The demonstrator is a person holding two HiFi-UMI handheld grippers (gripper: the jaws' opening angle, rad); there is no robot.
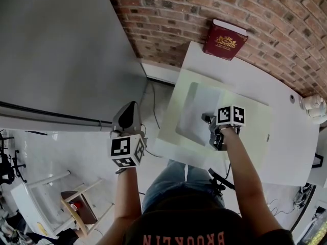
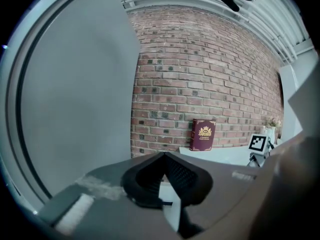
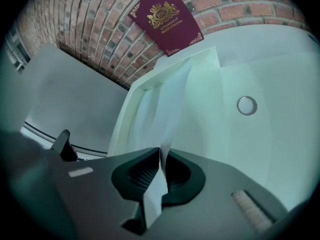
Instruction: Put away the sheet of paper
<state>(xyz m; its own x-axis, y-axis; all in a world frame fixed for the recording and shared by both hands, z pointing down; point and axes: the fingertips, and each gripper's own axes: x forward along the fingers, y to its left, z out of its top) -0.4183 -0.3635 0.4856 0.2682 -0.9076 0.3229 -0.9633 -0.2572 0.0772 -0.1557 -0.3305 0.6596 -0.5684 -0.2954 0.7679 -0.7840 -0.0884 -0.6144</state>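
Observation:
The sheet of paper is pale and lies on the white table, reaching towards the table's left edge. My right gripper is shut on its near edge. In the right gripper view the paper rises bowed out of the closed right gripper towards the wall. My left gripper hangs left of the table, over the floor and apart from the paper. Its jaws meet at the tips with nothing held in the left gripper view.
A dark red book leans against the brick wall at the table's far edge. A round grommet sits in the tabletop to the right. A large grey panel stands at the left. A stool is on the floor at lower left.

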